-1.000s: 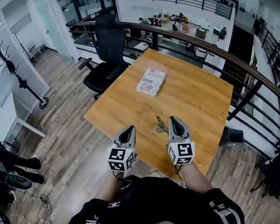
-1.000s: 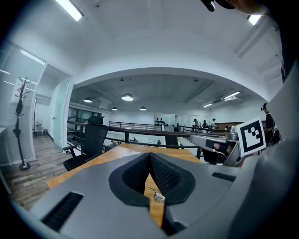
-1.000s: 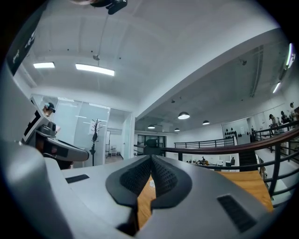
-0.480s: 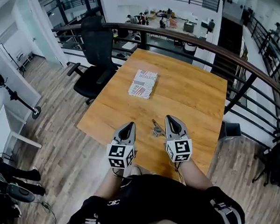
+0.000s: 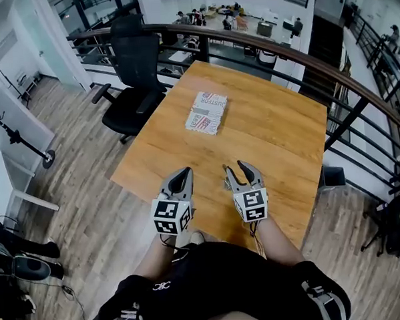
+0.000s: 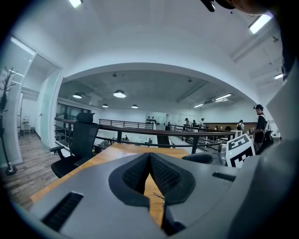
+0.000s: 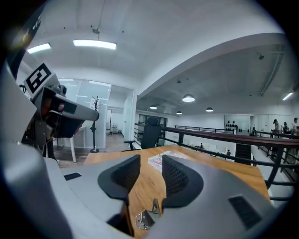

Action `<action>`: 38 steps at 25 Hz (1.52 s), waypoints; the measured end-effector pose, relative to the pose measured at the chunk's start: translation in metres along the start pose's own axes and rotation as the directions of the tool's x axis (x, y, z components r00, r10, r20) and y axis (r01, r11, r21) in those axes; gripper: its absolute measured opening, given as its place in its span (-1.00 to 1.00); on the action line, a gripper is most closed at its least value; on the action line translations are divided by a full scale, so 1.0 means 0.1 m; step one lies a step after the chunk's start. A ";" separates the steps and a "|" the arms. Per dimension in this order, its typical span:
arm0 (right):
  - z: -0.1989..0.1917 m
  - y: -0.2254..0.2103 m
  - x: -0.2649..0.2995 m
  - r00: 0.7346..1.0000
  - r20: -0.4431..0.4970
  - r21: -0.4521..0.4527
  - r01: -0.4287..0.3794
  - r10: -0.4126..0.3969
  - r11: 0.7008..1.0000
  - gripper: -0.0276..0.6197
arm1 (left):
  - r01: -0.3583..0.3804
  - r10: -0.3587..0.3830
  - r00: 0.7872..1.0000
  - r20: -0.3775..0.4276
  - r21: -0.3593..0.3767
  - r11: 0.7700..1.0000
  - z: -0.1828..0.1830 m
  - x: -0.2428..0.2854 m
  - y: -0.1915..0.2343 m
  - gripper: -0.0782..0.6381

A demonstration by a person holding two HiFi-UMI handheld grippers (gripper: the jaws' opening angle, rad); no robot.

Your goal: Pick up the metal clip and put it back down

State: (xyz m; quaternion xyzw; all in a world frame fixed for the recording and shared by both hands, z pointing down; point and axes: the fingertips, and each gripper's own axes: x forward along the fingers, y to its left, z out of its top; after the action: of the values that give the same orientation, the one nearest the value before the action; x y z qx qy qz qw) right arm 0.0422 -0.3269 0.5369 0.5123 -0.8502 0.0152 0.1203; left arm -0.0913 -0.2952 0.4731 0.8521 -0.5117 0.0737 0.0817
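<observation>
Right gripper (image 5: 235, 169) (image 7: 149, 162): jaws are opening and stand apart; the pads are not pressing on anything.
Between right jaws: the metal clip (image 7: 145, 217) (image 5: 226, 182) sits low in the gap, near the base of the fingers.
Clip contact: one wire handle rises just beside the lower edge of a pad; I cannot tell whether it touches.
Clip support: it appears to rest on the table (image 5: 272, 129) (image 7: 145, 186), near the edge closest to the person.
Left gripper (image 5: 185, 171) (image 6: 149, 156): clenched, jaws meeting at the tips; only bare table top shows through the gap lower down.
Left gripper position: beside the right one, over the same near edge, apart from the clip.
Marker cubes: one on each gripper, facing up towards the head view.
Table: wooden top, set cornerwise to the person.
Pamphlet (image 5: 206, 113) (image 7: 160, 161): lies flat on the table, well beyond the clip, towards the far left side.
Office chair (image 5: 134, 72) (image 7: 150, 130): black, on the floor off the table's far left edge.
Railing (image 5: 295, 56): dark rail that curves behind the table.
Stand (image 5: 15, 135): black, on the wood floor at far left.
</observation>
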 end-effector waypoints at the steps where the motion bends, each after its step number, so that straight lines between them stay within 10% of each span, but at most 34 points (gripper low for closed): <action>1: -0.07 0.03 0.05 1.000 -0.017 -0.006 -0.002 0.002 1.000 -0.40 | -0.002 0.002 1.000 -0.002 -0.003 1.000 -0.01 0.00 0.04 -0.74; 25: -1.89 0.29 0.55 0.894 -0.449 -0.103 -0.054 0.002 0.993 -0.40 | -0.025 0.023 0.999 -0.042 -0.045 0.999 -0.28 -0.07 0.47 -0.74; 33: -2.17 0.19 0.61 0.839 -0.520 -0.381 -0.061 -0.160 0.922 -0.62 | -0.050 0.048 0.997 -0.053 -0.051 0.997 -0.30 -0.11 0.57 -0.74; 38: -2.02 0.10 0.58 0.863 -0.472 -0.371 -0.008 -0.181 0.929 -0.75 | -0.037 0.035 0.998 -0.050 -0.045 0.998 -0.28 -0.05 0.54 -0.74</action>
State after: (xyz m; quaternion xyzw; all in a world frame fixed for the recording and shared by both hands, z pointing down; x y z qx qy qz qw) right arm 0.0461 -0.3422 0.7470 0.4982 -0.7539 -0.0146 0.4280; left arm -0.1427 -0.3098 0.5024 0.8385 -0.5265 0.0846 0.1124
